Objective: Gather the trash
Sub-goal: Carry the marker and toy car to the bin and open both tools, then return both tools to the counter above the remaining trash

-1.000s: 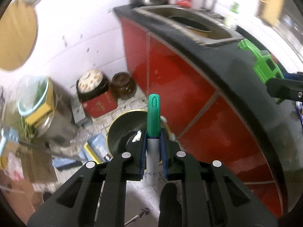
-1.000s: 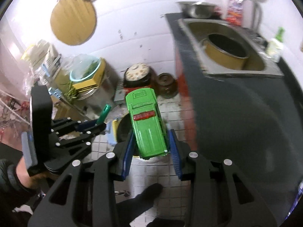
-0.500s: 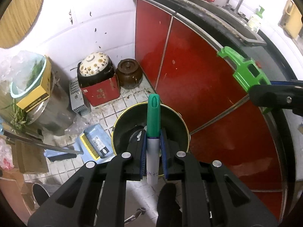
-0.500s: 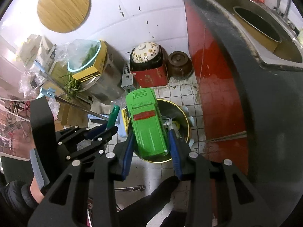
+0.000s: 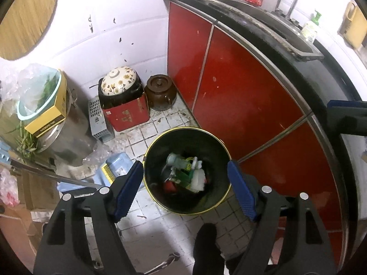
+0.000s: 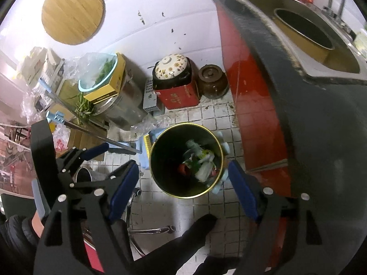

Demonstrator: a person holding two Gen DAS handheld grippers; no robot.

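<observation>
A black trash bin with a yellow rim (image 5: 146,158) stands on the tiled floor beside the red cabinet; it also shows in the right wrist view (image 6: 153,153). Mixed trash (image 5: 185,174) lies inside it, green, white and red pieces (image 6: 199,162). My left gripper (image 5: 184,188) is open and empty, held above the bin. My right gripper (image 6: 183,186) is open and empty, also above the bin. The left gripper shows at the left of the right wrist view (image 6: 91,158).
Red cabinet doors (image 5: 229,87) and a dark counter (image 6: 309,114) with a sink stand to the right. A floral-lidded pot on a red box (image 5: 121,98), a brown jar (image 5: 160,94), a metal drum (image 5: 64,135) and a blue dustpan (image 5: 114,167) crowd the floor.
Both grippers have opened. The green marker has left my left gripper and the green toy car has left my right gripper. Both grippers have come lower over the bin.
</observation>
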